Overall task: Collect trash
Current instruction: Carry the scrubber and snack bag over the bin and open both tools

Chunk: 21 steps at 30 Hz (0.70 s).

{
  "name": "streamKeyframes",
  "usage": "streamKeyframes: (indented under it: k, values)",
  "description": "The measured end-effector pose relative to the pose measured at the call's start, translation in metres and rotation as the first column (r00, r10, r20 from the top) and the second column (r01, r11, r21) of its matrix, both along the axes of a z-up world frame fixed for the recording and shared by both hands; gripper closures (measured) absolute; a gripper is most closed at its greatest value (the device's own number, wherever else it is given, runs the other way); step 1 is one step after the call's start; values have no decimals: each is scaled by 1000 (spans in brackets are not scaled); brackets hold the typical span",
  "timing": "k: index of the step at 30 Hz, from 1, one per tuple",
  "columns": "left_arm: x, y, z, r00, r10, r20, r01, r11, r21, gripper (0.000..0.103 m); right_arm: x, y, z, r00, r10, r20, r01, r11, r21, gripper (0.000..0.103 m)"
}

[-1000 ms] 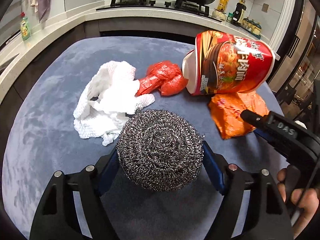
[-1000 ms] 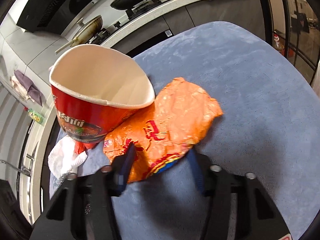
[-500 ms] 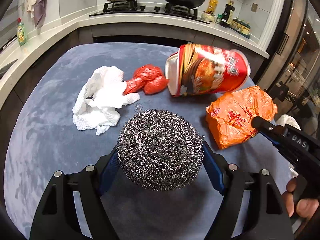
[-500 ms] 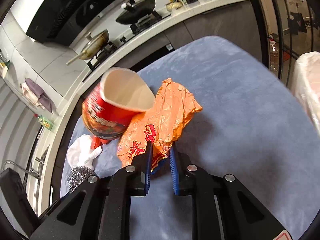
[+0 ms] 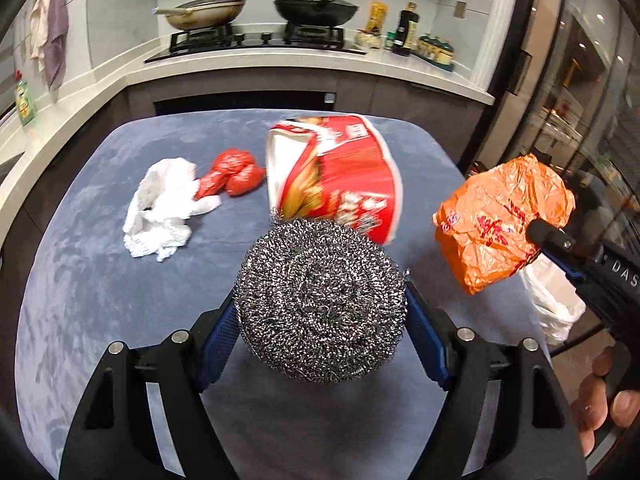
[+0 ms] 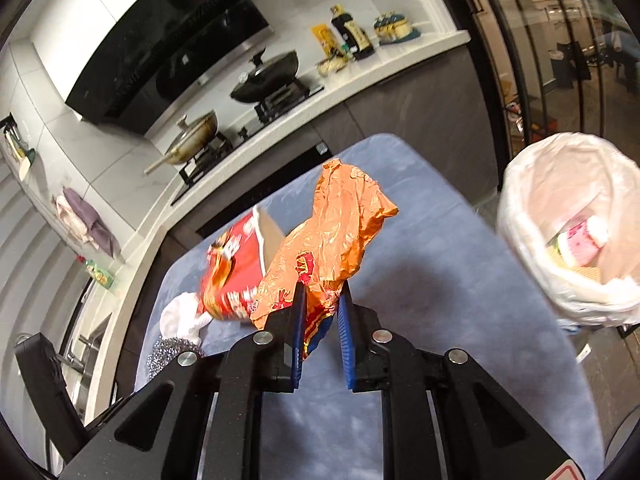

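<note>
My left gripper point(image 5: 320, 312) is shut on a steel wool scourer point(image 5: 320, 300) and holds it over the blue table point(image 5: 80, 280). My right gripper point(image 6: 320, 312) is shut on a crumpled orange wrapper point(image 6: 332, 240) and holds it lifted above the table; the wrapper also shows in the left wrist view point(image 5: 500, 220), at the table's right edge. A red instant-noodle cup point(image 5: 336, 176) lies on its side, blurred. A red plastic bag point(image 5: 234, 176) and a white paper towel point(image 5: 164, 208) lie to its left.
A bin with a white liner point(image 6: 572, 232) stands off the table's right side and holds some trash. A kitchen counter with two pans and bottles point(image 5: 280, 28) runs behind the table.
My right gripper has shut on the orange wrapper and lifted it up and to the right, off the table. The noodle cup has shifted and rolled. The left gripper has pulled back with the scourer.
</note>
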<state>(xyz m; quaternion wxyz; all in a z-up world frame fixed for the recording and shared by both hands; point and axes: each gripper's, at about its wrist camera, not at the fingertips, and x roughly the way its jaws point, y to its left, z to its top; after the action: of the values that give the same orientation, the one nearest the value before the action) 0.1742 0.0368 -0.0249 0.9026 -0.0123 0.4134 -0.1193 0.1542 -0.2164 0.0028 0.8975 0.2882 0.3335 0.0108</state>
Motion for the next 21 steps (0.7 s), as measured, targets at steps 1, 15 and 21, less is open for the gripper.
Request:
streamKeyframes:
  k: [1,15,21]
  values:
    - [-2,-4,1,1000,-8,2,8,1000,-1,30,-5,-5,3,1000,-10,9,10,1000,0,88]
    - [-26,-104,26,980,-192,48,191,981,31,30,-56,-91,19,986,-158,60,159,987,-10,88]
    - [-29,-161,31,958,-280,55,279,960,26,30,-71,-137,17,970,-234,59,236,971,-37,88]
